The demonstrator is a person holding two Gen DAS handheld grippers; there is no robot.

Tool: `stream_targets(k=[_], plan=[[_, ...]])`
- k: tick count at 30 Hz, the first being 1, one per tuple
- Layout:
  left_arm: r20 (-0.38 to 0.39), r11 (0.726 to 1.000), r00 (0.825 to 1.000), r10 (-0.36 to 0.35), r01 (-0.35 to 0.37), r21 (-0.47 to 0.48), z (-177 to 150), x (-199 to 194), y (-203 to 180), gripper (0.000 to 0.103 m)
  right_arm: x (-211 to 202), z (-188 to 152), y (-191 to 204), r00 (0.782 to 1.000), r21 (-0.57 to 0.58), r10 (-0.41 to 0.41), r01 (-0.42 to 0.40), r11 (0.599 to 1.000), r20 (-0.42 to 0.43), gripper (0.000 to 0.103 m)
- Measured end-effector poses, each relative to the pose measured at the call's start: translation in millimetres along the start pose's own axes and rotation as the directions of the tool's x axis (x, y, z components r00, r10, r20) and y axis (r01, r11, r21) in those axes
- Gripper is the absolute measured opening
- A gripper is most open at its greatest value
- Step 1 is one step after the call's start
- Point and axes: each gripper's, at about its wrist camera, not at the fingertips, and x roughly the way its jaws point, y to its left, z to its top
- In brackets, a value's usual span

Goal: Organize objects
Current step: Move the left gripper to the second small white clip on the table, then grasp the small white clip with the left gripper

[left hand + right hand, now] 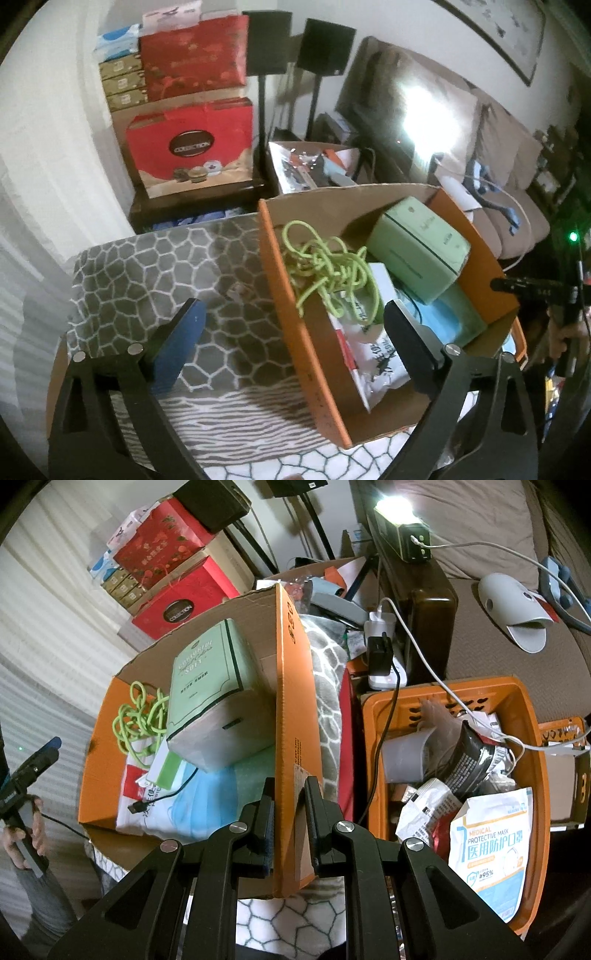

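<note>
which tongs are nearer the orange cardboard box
Right. The right tongs are clamped on the side wall of the orange cardboard box. The left tongs are open, straddling the box's opposite wall without touching it.
</note>
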Motion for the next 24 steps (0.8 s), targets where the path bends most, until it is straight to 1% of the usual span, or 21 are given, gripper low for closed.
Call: stream_targets(k=[2, 4, 11, 15, 19, 21, 24], plan=[[0.001, 1.0, 1.0, 0.011, -0.011, -0.017, 1.1, -0.2, 8.7, 0.098, -0.2, 0.0, -0.4, 1.0, 0.001, 0.0, 0.0, 1.0, 0.0, 0.013], [0.005, 0.999, 1.0, 0.025, -0.025, -0.034, 1.9, -1.1, 17.8, 0.103, -0.1, 0.0, -0.3, 1.0, 0.0, 0.0, 0.0, 1.0, 0.0, 0.013], [-0.003, 0.991, 0.998, 0.065, -0.065, -0.12, 7.5, 3.5, 58.9, 0.103, -0.6, -0.2, -0.7, 1.0, 0.0, -0.002, 0.002, 1.0, -0.001, 0.013], [-0.027, 0.981, 0.995, 0.094, -0.097, -0.168, 8.2, 14.7, 85.4, 0.103, -0.4, 0.1, -0.3, 1.0, 0.0, -0.001, 0.001, 1.0, 0.0, 0.013], [-0.069, 0.976, 0.991, 0.119, -0.129, -0.173, 6.6, 37.6, 104.4, 0.103, -0.8, -0.1, -0.9, 1.0, 0.001, -0.002, 0.002, 1.0, 0.0, 0.013], [-0.09, 0.975, 0.99, 0.112, -0.127, -0.181, 3.8, 51.7, 111.1, 0.103, -0.5, -0.7, -1.8, 1.0, 0.0, -0.004, 0.004, 1.0, -0.001, 0.013], [-0.097, 0.982, 0.994, 0.049, -0.065, -0.174, -0.3, 71.4, 114.5, 0.101, -1.7, -2.0, -5.8, 1.0, 0.004, -0.005, 0.005, 1.0, -0.001, 0.013]])
